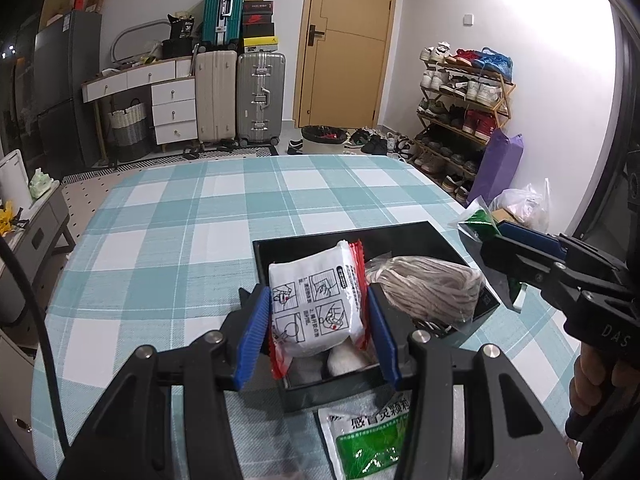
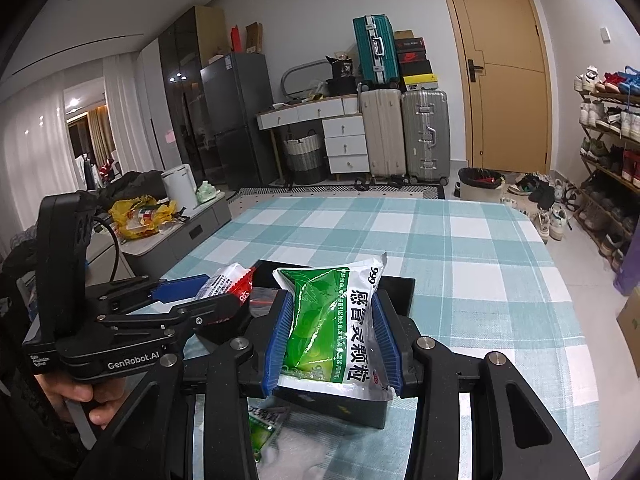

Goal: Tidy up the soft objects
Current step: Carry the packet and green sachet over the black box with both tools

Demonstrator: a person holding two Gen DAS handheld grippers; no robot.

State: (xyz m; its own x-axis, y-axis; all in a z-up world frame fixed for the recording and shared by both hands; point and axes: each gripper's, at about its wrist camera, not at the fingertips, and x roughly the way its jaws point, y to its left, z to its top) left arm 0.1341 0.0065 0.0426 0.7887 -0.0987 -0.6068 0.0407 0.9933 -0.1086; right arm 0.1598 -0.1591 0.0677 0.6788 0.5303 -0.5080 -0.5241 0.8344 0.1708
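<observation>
- Left wrist view: my left hand-held gripper [image 1: 318,332] is clenched on a white packet [image 1: 316,312] with red crimped edges and printed line drawings; both blue pads press its sides.
- The packet hangs over the near part of a black tray [image 1: 416,236] that sits on the counter [image 1: 180,216], which is covered with a teal-and-white checked cloth.
- In the tray, to the right of the packet, lies a bundle of beige cord [image 1: 428,288] in clear wrap; pale soft items [image 1: 344,360] lie below the packet.
- A green-and-white sachet [image 1: 368,440] lies on the counter just near of the tray.
- At the right edge I see my right hand-held gripper [image 1: 492,236] gripping a green pack.
- Right wrist view: my right hand-held gripper [image 2: 332,340] is clenched on a green-and-silver sachet [image 2: 336,320] with Chinese lettering, held above the near end of the black tray [image 2: 396,288].
- To the left, my left hand-held gripper [image 2: 208,292] holds the white packet [image 2: 228,280]; a hand [image 2: 80,396] grips its handle.
- Another green sachet [image 2: 264,428] lies on the counter [image 2: 460,240] below my jaws.
</observation>
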